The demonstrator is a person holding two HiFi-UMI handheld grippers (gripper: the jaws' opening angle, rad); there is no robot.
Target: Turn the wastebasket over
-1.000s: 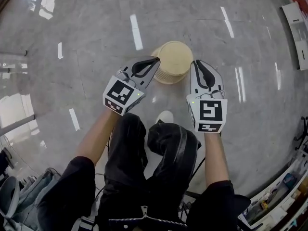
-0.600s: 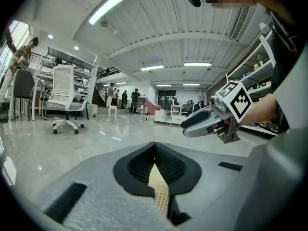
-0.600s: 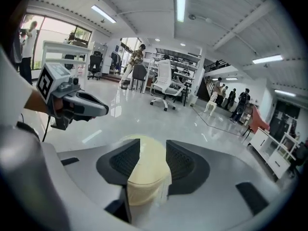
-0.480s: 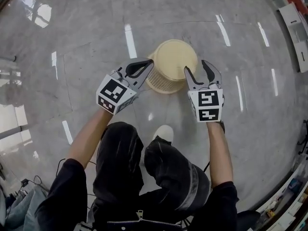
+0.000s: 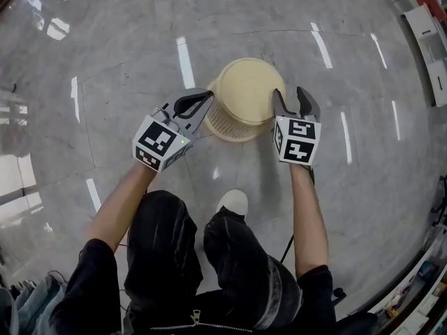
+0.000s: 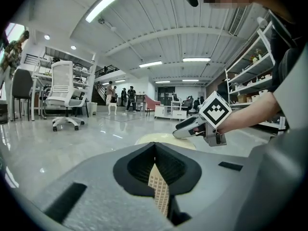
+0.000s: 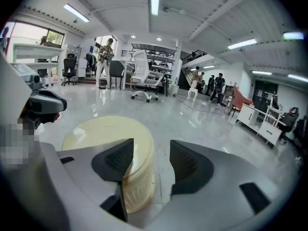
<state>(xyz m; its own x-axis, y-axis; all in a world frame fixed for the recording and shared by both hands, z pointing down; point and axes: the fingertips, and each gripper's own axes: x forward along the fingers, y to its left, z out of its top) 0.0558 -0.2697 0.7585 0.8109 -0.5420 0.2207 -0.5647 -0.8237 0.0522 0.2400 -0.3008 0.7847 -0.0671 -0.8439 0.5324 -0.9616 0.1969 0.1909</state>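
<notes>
A cream wastebasket point(image 5: 244, 93) with latticed sides stands on the grey floor with its solid base up. My left gripper point(image 5: 208, 93) is shut and empty, its tips by the basket's left side; through its closed jaws point(image 6: 155, 146) I see the lattice wall point(image 6: 159, 191). My right gripper point(image 5: 289, 96) is at the basket's right side and its jaws are opening. In the right gripper view the wide jaws point(image 7: 151, 150) straddle the basket's right wall point(image 7: 137, 177) without pressing on it. Each gripper sees the other across the basket: the right gripper point(image 6: 185, 131) and the left gripper point(image 7: 45, 102).
The person's legs and a white shoe point(image 5: 234, 201) are just in front of the basket. Shelving point(image 5: 429, 40) lines the right side of the room. A white office chair point(image 6: 62, 95) and desks stand farther off, with people in the distance.
Both grippers came down to the basket's sides. The right gripper's jaws went from shut to wide apart around the basket's wall. The left stayed shut.
</notes>
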